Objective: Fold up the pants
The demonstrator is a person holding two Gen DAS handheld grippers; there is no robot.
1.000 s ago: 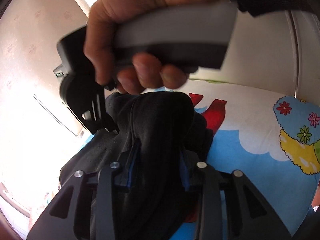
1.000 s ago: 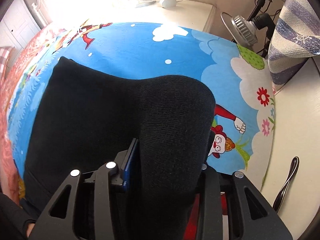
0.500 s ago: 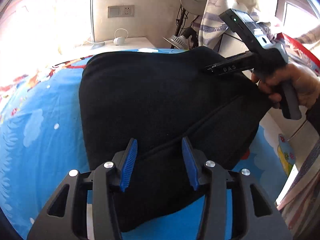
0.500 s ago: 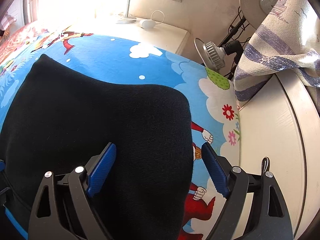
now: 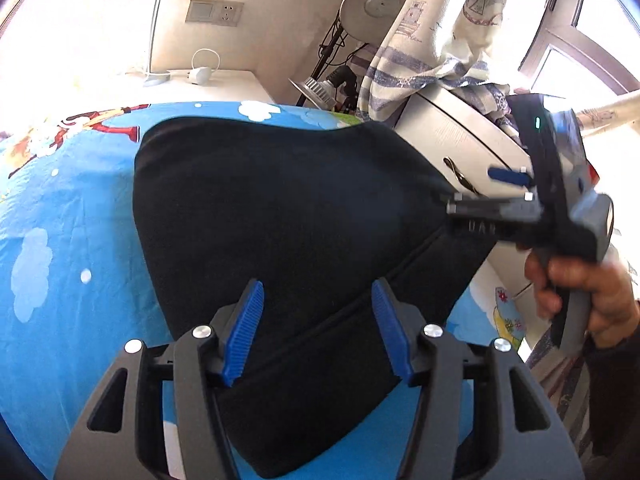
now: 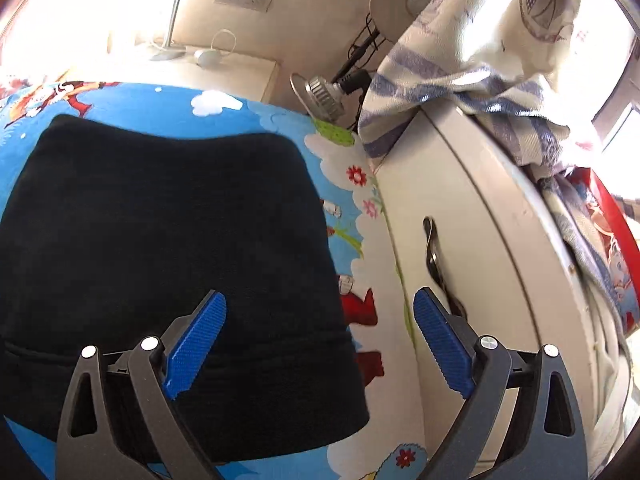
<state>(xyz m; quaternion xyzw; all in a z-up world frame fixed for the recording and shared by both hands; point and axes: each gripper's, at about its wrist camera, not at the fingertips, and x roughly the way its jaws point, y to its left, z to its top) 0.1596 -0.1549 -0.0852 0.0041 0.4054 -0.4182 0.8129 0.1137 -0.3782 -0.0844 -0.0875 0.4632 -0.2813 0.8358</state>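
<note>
The black pants (image 5: pixel 280 216) lie folded flat on the blue cartoon bedsheet (image 5: pixel 72 220). My left gripper (image 5: pixel 318 320) hovers over their near edge with its jaws opening. The cloth shows between the blue pads (image 5: pixel 246 328), but they do not pinch it. My right gripper (image 5: pixel 472 188), held by a hand (image 5: pixel 580 292), sits at the pants' right corner. In the right wrist view my right gripper (image 6: pixel 320 340) has its jaws opening wide. The pants (image 6: pixel 160 240) lie loose, with their right edge passing between the pads (image 6: pixel 196 344).
A white cabinet (image 6: pixel 480 200) with a dark handle (image 6: pixel 432 248) stands against the bed's right edge. A striped cloth (image 6: pixel 460 92) hangs over it. Behind the bed are a lamp head (image 6: pixel 320 96) and a nightstand (image 6: pixel 240 72) with a white charger (image 6: pixel 208 56).
Both grippers were shut on the bunched pants a second ago and have let go. The pants now lie flat, and the left gripper has swung round and drawn back.
</note>
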